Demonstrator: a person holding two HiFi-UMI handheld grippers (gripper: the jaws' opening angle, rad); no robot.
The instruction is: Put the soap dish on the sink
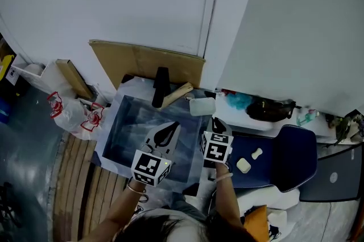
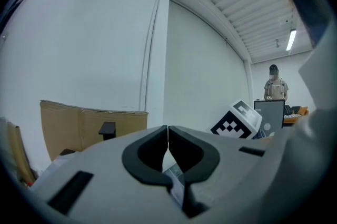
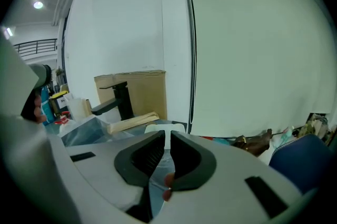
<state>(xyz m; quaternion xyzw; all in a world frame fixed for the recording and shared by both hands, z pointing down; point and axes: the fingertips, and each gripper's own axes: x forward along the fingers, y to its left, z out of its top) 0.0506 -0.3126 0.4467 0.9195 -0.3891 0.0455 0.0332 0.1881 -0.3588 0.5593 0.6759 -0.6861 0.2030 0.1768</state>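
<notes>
The pale soap dish (image 1: 202, 106) rests on the back right corner of the plastic-wrapped sink (image 1: 116, 141), beside the black faucet (image 1: 161, 87). My right gripper (image 1: 216, 122) hovers just in front of the dish, not touching it; its jaws stand almost together with only a sliver between them and nothing held. In the right gripper view (image 3: 167, 134) the dish (image 3: 158, 127) shows just beyond the tips. My left gripper (image 1: 166, 134) hangs over the sink basin, its tips (image 2: 167, 128) touching and empty.
A cardboard sheet (image 1: 142, 61) leans on the wall behind the sink. A blue chair (image 1: 284, 158) at the right carries two pale soap bars (image 1: 243, 165). Plastic bags (image 1: 71, 113) lie at the left. A person (image 2: 274, 86) stands far off.
</notes>
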